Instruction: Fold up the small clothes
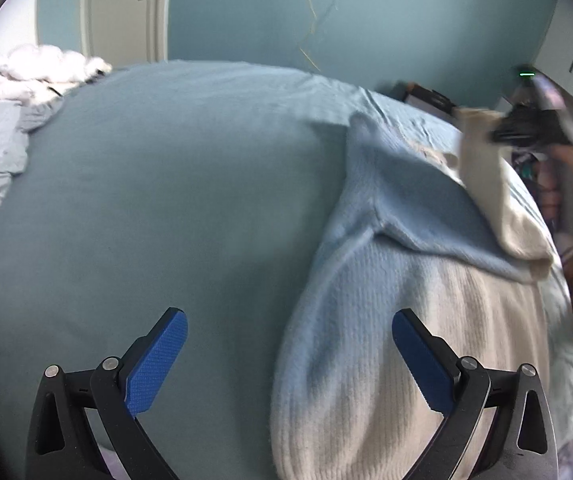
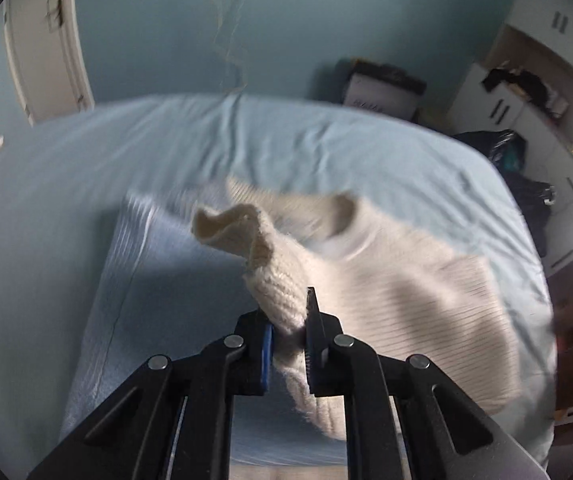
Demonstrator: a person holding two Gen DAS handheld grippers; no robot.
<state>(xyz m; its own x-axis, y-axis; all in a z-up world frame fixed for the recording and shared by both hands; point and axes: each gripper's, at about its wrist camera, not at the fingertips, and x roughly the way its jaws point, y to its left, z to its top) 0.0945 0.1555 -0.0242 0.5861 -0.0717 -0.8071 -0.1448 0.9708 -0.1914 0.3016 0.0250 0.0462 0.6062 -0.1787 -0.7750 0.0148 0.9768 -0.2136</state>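
Observation:
A small knit sweater, light blue on one half and cream on the other (image 1: pixel 366 320), lies on the blue bed sheet (image 1: pixel 146 184). My left gripper (image 1: pixel 289 344) is open and empty, low over the sweater's left edge. My right gripper (image 2: pixel 289 340) is shut on the cream sleeve (image 2: pixel 274 276) and holds it lifted above the sweater body (image 2: pixel 406 292). In the left wrist view the right gripper (image 1: pixel 526 128) shows blurred at the far right with the cream sleeve (image 1: pixel 482 168) hanging from it.
A crumpled white and grey bedding pile (image 1: pixel 14 92) lies at the bed's far left. A door (image 1: pixel 126 8) and blue wall stand behind. White drawers with dark clothes (image 2: pixel 518 92) and a box (image 2: pixel 382 88) stand beyond the bed's right side.

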